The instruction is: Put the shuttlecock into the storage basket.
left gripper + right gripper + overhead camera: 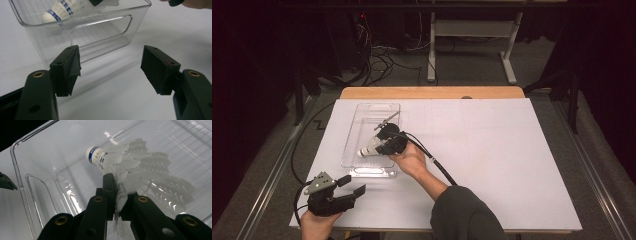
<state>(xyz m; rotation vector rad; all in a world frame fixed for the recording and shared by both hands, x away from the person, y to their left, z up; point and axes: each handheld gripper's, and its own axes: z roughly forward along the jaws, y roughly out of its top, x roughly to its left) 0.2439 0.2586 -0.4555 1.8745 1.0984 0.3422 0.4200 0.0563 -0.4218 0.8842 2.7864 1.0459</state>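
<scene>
White board covers the table (492, 165) through the middle of the high view, with a wooden edge along its far side and dark floor, cables and a desk frame in the upper part of the frame. Left of centre stands a clear plastic bin (357, 125), long and shallow, with cut-out handles at both short ends.

Inside the bin is a shuttlecock (130, 170). It has a rounded white cork nose ringed by a blue band with white lettering, and a skirt of white feathers that fans out wide toward the lower right of the right gripper view; the feathers look soft and slightly blurred. In the left gripper view it sits at the upper left, its nose pointing left just behind the bin's near wall (60, 11).

The right gripper (119, 202) is clenched on the feather skirt, its black jaws nearly together with feathers pinched between them, held over the bin's near end.

The left gripper (111, 67), at the lower left of the high view, is released: jaws wide apart, nothing between them, just short of the bin's handle end.
</scene>
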